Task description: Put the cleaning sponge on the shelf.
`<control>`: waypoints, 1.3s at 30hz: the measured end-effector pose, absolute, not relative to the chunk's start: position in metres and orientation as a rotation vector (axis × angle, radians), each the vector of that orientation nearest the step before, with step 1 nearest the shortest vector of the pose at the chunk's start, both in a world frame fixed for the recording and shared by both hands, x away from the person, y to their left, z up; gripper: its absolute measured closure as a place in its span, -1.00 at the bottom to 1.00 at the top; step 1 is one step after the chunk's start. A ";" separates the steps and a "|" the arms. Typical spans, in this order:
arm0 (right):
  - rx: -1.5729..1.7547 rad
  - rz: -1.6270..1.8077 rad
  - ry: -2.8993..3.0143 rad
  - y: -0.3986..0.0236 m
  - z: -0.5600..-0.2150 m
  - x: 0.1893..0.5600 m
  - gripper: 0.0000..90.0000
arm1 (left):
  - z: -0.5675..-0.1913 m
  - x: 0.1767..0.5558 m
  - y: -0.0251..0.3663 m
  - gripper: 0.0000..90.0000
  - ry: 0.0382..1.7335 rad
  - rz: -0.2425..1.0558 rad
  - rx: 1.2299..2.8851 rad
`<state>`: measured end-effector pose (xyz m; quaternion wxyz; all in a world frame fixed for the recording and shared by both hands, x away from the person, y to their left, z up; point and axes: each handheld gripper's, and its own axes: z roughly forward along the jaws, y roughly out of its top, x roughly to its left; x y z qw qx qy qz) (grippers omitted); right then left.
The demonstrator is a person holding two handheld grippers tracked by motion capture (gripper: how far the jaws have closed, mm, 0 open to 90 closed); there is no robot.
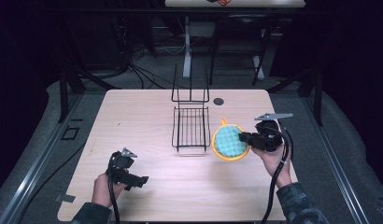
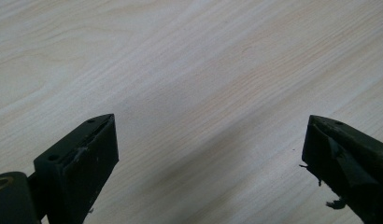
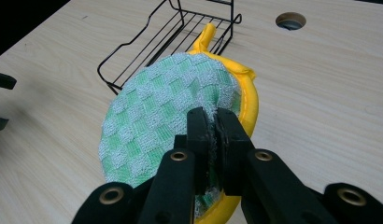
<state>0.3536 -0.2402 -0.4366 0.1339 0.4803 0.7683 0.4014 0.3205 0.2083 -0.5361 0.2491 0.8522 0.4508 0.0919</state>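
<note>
- The left gripper is held low at the near left of the wooden surface, its fingers spread wide apart over bare wood with nothing between them.
- The right gripper is seen farther out on the right, its fingers clamped together on the edge of the green-checked, yellow-rimmed round pad.
- The pad is held tilted, just beside the black wire rack.
- A round hole is set in the surface beyond.

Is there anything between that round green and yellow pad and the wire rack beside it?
Nothing visible. The pad, pinched by the right hand-held gripper, sits right beside the wire rack, with bare table around.
</note>
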 end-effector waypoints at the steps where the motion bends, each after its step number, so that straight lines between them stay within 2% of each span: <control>1: 1.391 1.169 2.224 -0.239 -0.436 0.355 0.90 | -0.536 0.320 0.208 -0.92 1.229 0.252 2.323; 39: 1.301 1.169 2.271 -0.187 -0.424 0.398 0.90 | -0.537 0.321 0.208 -0.92 1.230 0.252 2.318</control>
